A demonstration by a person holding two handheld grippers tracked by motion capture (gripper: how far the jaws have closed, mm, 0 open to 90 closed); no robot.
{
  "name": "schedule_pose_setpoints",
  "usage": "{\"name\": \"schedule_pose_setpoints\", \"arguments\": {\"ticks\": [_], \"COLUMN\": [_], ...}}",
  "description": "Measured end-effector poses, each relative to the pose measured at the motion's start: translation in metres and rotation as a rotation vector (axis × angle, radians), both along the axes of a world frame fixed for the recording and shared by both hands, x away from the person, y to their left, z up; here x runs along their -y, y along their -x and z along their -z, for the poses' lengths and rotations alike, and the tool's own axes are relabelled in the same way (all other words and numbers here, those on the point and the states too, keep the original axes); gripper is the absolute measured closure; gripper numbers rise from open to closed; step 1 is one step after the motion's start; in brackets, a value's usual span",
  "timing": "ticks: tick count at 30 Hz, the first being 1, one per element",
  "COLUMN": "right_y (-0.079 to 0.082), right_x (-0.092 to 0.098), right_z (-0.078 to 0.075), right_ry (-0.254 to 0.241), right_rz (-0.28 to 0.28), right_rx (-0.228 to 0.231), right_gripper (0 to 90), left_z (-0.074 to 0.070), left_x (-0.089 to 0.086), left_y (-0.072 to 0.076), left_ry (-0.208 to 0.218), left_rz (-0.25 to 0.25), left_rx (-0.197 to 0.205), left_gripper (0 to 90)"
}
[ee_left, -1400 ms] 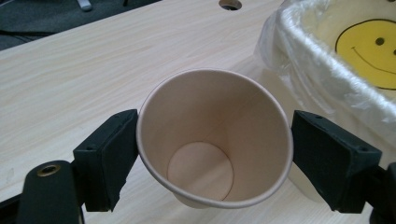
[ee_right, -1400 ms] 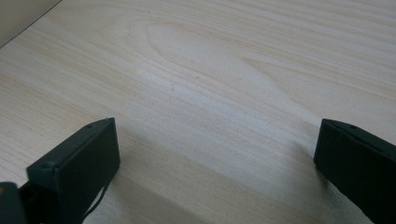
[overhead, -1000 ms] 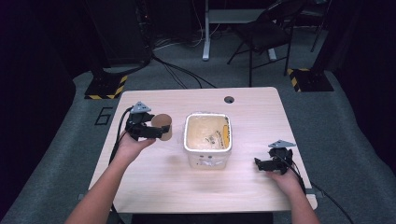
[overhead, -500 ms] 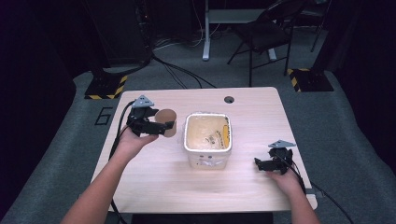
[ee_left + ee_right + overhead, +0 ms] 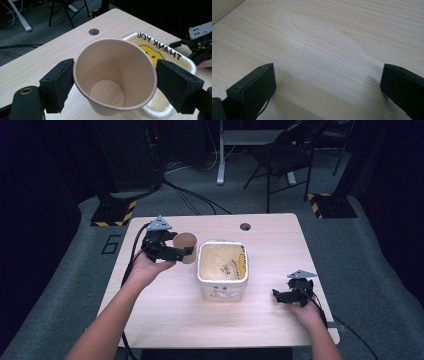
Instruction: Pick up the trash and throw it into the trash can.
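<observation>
1. Brown paper cup (image 5: 113,77) sits between your left gripper (image 5: 186,251) jaws, both pads pressed on its walls, so it's pinched. The left gripper view looks into its open mouth; inside looks empty.
2. In the high view the cup (image 5: 185,247) is tipped on its side, held over the table (image 5: 165,320) just at 9 o'clock of the tub (image 5: 222,285), close to its rim.
3. The tub (image 5: 185,62) has a bag liner with "THANK YOU" and a yellow smiley printed on it; it sits at table centre.
4. Your right gripper (image 5: 276,295) rests low at 4 o'clock of the tub, well apart from it, jaws pointing toward 9 o'clock.
5. In the right gripper view the jaws are spread wide, bare wood (image 5: 324,50) between them, gripping nothing.
6. Cable hole (image 5: 245,226) lies at 12 o'clock of the tub, near the far edge.
7. Chair (image 5: 285,155) stands on the floor beyond the table.
</observation>
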State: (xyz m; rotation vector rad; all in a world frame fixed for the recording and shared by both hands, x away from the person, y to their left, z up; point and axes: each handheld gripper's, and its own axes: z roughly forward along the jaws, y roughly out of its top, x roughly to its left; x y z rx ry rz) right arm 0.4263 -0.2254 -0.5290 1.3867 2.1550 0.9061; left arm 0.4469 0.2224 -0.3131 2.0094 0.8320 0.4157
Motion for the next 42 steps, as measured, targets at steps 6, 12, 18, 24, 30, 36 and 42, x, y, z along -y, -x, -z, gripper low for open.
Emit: {"name": "schedule_pose_setpoints", "arguments": {"ticks": [6, 12, 18, 24, 30, 36, 42], "right_y": [0.000, 0.000, 0.000, 0.000, 0.000, 0.000, 0.000], "right_x": [0.000, 0.000, 0.000, 0.000, 0.000, 0.000, 0.000], "right_z": [0.000, 0.000, 0.000, 0.000, 0.000, 0.000, 0.000], "right_ry": [0.000, 0.000, 0.000, 0.000, 0.000, 0.000, 0.000], "right_rz": [0.000, 0.000, 0.000, 0.000, 0.000, 0.000, 0.000], "right_rx": [0.000, 0.000, 0.000, 0.000, 0.000, 0.000, 0.000], "right_gripper": [0.0, 0.0, 0.0, 0.0, 0.0, 0.0, 0.0], "left_z": [-0.003, -0.003, -0.001, 0.001, 0.004, 0.011, 0.020], "left_x": [0.007, 0.017, 0.028, 0.038, 0.047, 0.058, 0.068], "left_y": [0.001, 0.000, -0.001, -0.001, -0.002, -0.002, -0.005], "left_ry": [-0.002, 0.007, 0.016, 0.018, 0.016, 0.006, -0.017], "left_rz": [0.019, 0.037, 0.059, 0.079, 0.093, 0.110, 0.117], "left_rx": [0.006, 0.006, 0.002, 0.000, -0.003, -0.010, -0.026], "left_gripper": [17.4, 17.3, 17.4, 17.4, 17.3, 17.3, 17.3]}}
